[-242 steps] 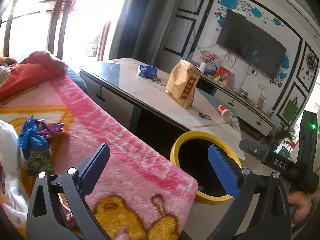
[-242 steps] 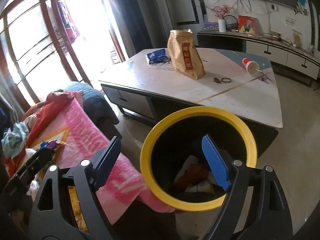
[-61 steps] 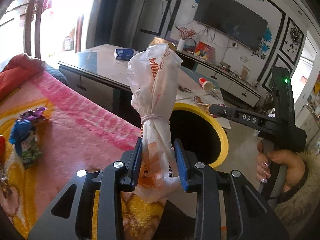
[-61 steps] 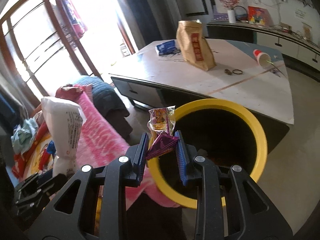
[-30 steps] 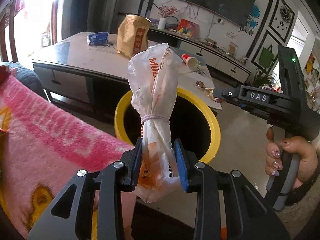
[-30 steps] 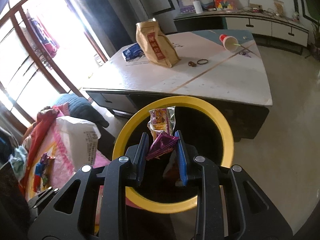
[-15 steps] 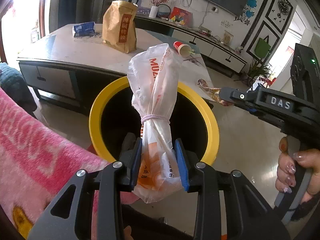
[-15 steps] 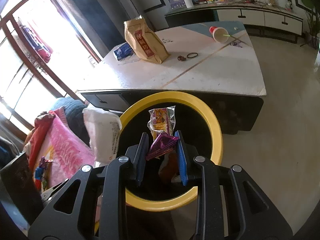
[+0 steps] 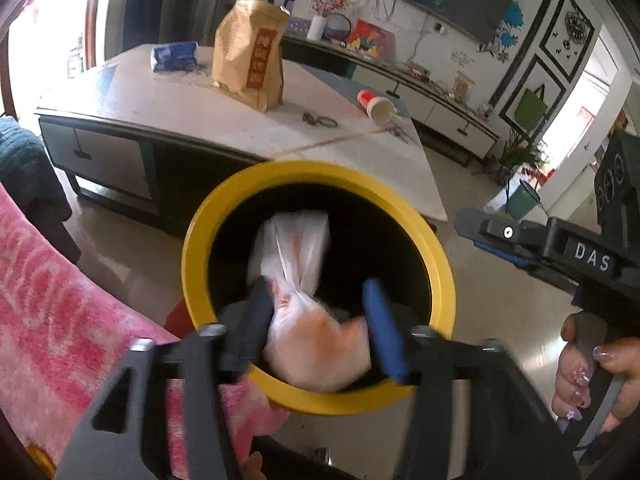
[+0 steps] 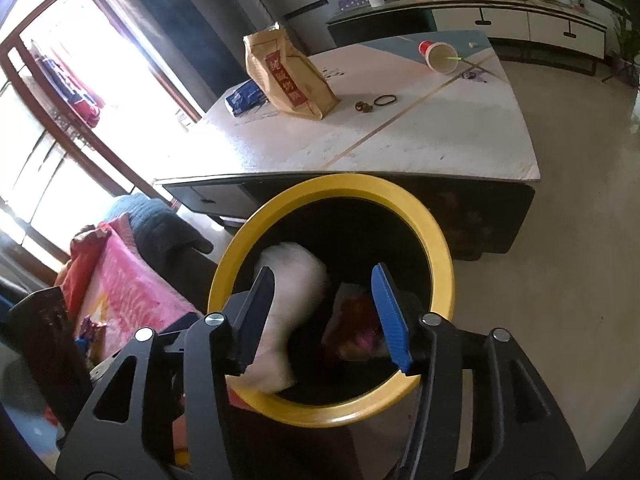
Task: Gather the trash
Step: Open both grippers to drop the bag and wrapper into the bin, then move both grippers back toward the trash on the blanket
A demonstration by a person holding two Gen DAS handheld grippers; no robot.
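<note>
Left gripper: jaws just spread; tied plastic bag blurred between them, pads off it, dropping.
Right gripper: jaws just parted, nothing pinched; snack wrapper below them inside.
Yellow-rimmed bin: directly under both tools.
Left to do, likely: paper cup beyond, on table.

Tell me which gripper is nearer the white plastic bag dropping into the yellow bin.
Left. The left gripper, jaws just opened, has the white plastic bag between its fingers over the yellow bin. The right gripper, also just opened, is beside the bag.
</note>
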